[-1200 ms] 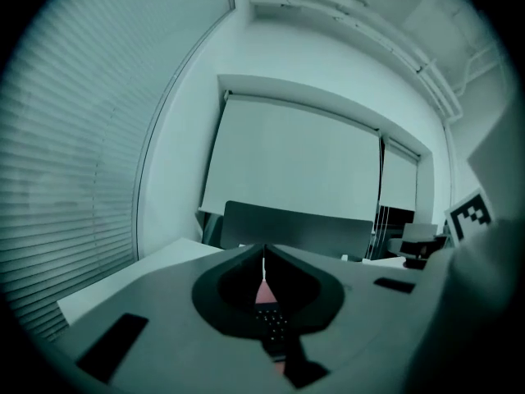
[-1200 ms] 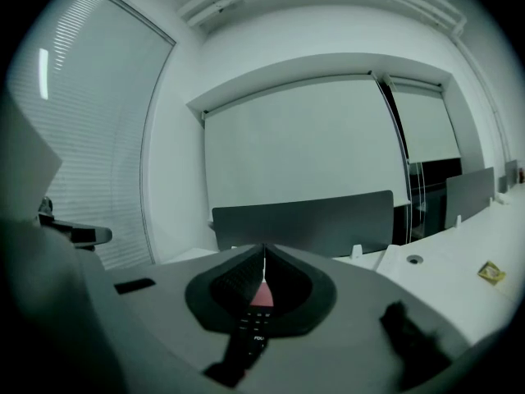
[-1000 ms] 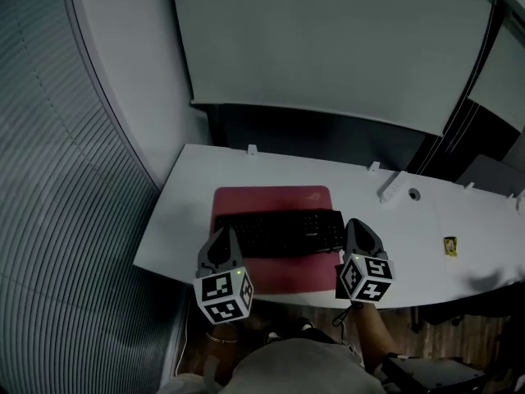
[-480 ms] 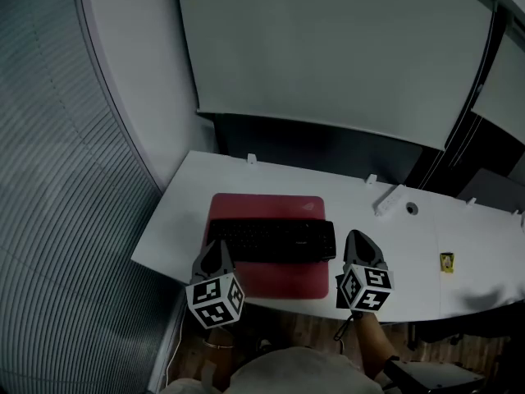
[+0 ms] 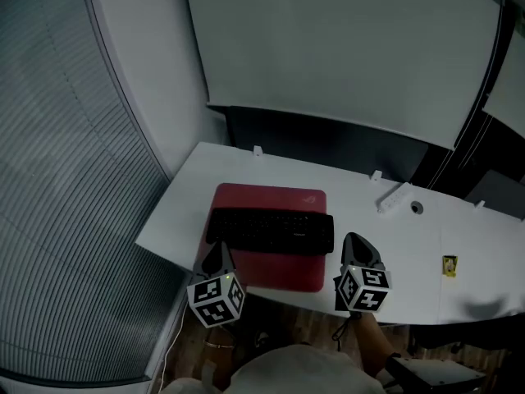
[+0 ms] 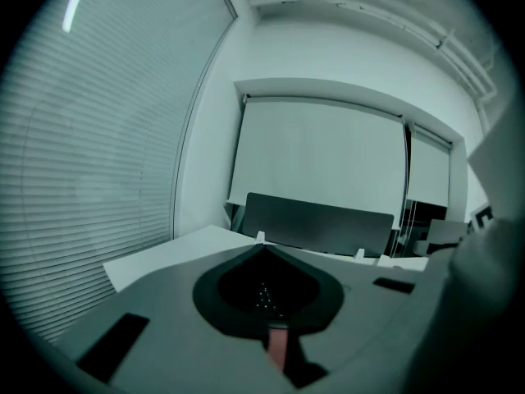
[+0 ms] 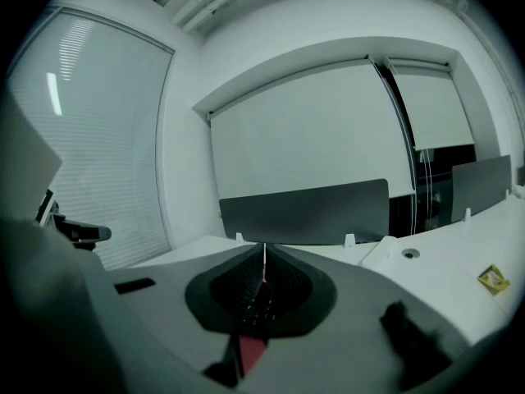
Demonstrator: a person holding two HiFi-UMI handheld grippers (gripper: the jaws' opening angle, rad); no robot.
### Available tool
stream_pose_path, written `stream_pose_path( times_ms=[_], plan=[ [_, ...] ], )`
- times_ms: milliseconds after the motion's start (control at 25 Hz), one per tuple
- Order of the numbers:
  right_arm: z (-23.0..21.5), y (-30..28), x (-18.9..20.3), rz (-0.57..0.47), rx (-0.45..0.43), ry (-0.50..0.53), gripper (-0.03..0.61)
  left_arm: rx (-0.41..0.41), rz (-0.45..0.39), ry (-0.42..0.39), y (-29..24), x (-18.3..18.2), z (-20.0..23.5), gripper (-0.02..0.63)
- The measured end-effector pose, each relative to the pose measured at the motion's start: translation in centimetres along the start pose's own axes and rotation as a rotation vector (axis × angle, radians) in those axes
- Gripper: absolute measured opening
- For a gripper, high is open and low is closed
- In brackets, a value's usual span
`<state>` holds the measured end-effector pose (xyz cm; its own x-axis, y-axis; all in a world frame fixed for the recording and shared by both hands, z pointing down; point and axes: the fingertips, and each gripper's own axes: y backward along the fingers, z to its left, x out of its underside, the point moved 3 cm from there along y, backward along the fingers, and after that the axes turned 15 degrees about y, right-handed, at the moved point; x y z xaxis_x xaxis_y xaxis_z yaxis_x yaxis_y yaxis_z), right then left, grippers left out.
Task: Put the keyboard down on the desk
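A black keyboard (image 5: 271,231) lies flat on a red mat (image 5: 271,199) on the white desk (image 5: 361,203). My left gripper (image 5: 220,250) hangs at the desk's front edge, just below the keyboard's left end, clear of it. On the other side, my right gripper (image 5: 354,242) sits right of and below the keyboard's right end, also apart from it. In the left gripper view the left gripper (image 6: 262,247) has its jaws together with nothing between them. The right gripper (image 7: 263,250) shows its jaws meeting in a thin line, holding nothing.
A white power strip (image 5: 394,195) and a round cable grommet (image 5: 417,208) lie at the back right of the desk. A small yellow item (image 5: 449,265) sits far right. A dark partition (image 5: 328,142) stands behind the desk, with window blinds (image 5: 66,179) to the left.
Both grippers have drawn back from the keyboard's ends toward the desk's front edge. The keyboard stays flat on the red mat. The head view has shifted slightly.
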<state>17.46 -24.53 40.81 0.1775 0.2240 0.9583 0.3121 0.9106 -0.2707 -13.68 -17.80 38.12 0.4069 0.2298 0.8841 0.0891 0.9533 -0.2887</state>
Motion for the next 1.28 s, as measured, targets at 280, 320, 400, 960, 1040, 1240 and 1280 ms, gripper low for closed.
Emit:
stream_pose_path(
  times_ms=[280, 320, 400, 960, 1040, 1240, 1280],
  plan=[
    [0.2, 0.2, -0.2, 0.008, -0.039, 0.027, 0.031, -0.01, -0.005, -0.003, 0.6, 0.1, -0.5, 0.012],
    [0.4, 0.2, -0.1, 0.012, -0.045, 0.041, 0.031, -0.01, -0.004, -0.003, 0.6, 0.2, -0.4, 0.012],
    [0.7, 0.2, -0.1, 0.012, -0.049, 0.055, 0.031, -0.012, -0.002, -0.001, 0.4, 0.3, -0.3, 0.012],
    [0.0, 1.3, -0.2, 0.009, -0.012, 0.037, 0.031, 0.027, 0.014, -0.03, 0.6, 0.4, -1.5, 0.012],
    [0.0, 1.5, -0.1, 0.011, -0.009, 0.034, 0.031, 0.033, 0.014, -0.035, 0.7, 0.4, -1.7, 0.012],
    [0.1, 1.7, 0.3, 0.014, 0.0, 0.032, 0.031, 0.046, 0.026, -0.042, 0.5, 0.8, -1.7, 0.012],
    [0.1, 1.7, 0.4, 0.014, 0.002, 0.032, 0.031, 0.047, 0.029, -0.043, 0.4, 1.0, -1.6, 0.012]
  ],
)
